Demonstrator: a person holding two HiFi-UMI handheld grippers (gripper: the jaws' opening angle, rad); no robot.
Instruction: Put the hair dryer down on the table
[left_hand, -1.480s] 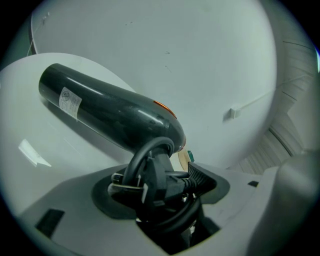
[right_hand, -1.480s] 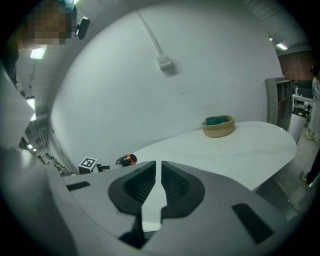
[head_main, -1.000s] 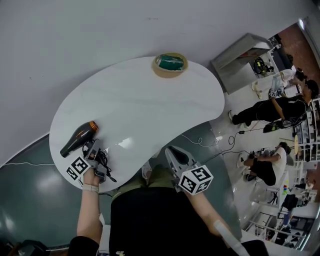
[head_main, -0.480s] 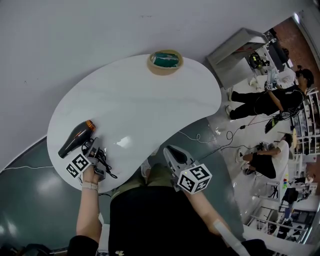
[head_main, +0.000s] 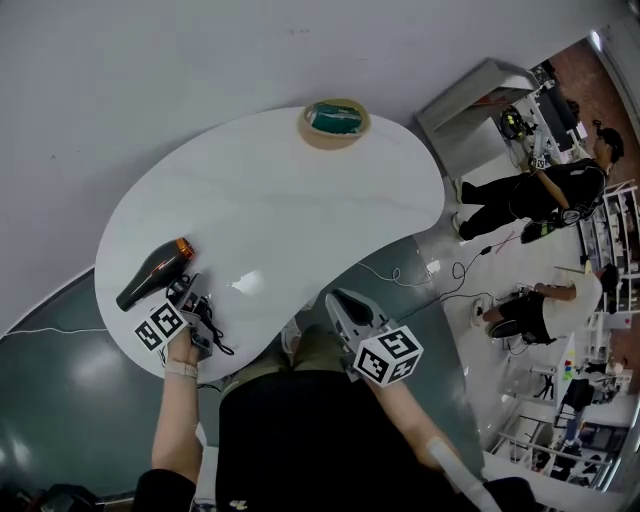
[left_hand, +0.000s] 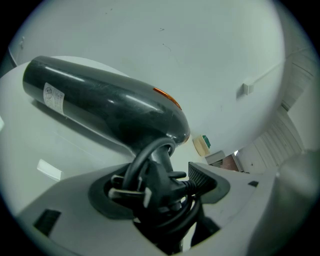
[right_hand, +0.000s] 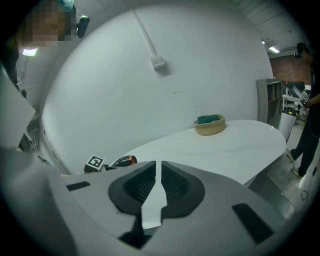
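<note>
Down at the near-left edge of the white table, head view: the hair dryer lies on the tabletop, orange nozzle end pointing inward. The left gripper is at its handle, black cord bunched by it. The right gripper hangs off the table edge, well apart. A basket sits at the far rim.

Left gripper view: jaws spread wide and clamped on the dryer's handle with the coiled cord and plug packed between the pads.

Right gripper view: jaws drawn in to a thin slit, nothing between them; the dryer shows far off to the left.
</note>
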